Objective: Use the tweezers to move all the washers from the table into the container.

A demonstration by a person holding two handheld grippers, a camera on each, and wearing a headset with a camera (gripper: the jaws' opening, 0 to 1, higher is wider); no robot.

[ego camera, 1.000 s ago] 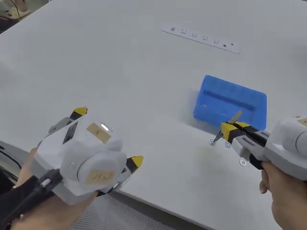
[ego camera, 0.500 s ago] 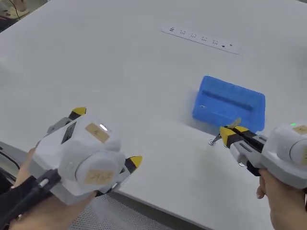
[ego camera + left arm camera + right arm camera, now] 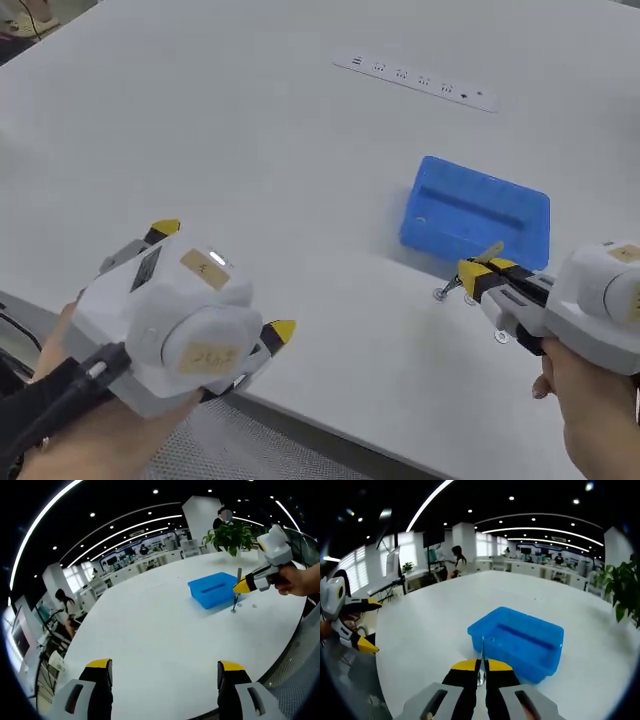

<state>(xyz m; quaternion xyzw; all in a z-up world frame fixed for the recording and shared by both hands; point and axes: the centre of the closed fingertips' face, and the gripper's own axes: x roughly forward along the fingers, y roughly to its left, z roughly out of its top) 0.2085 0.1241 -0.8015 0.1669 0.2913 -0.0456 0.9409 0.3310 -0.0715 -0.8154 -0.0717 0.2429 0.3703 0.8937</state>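
presently on view, item by item.

washers: small flat metal rings lying loose on the white tabletop, between the blue container and the near edge. one sits just beside the tweezer tip and another lies closer to the edge. they are too small for a sure count, and i cannot tell whether the tip touches the nearer one.

tweezers: a slim silver pair sloping down toward the tabletop, point low, just in front of the container's near wall.

container: a shallow blue tray set toward the right end of the tabletop, back from the near edge. it holds a pale speck too small to name.

right tongs: closed tight on the tweezers, which stand up between the two yellow tips.

left tongs: spread wide with nothing held, hanging over the near edge well apart from the work.

power strip: white, lying farther in toward the far edge.

handling, as judged: the washers look light, hard and slick, and they lie flush on a smooth surface, so they will likely skate away from a sideways nudge. the surest hold is probably across the ring, one tweezer point through the hole and the other outside the rim. the tweezers are thin and springy, so squeezing them too hard may flick a washer off.
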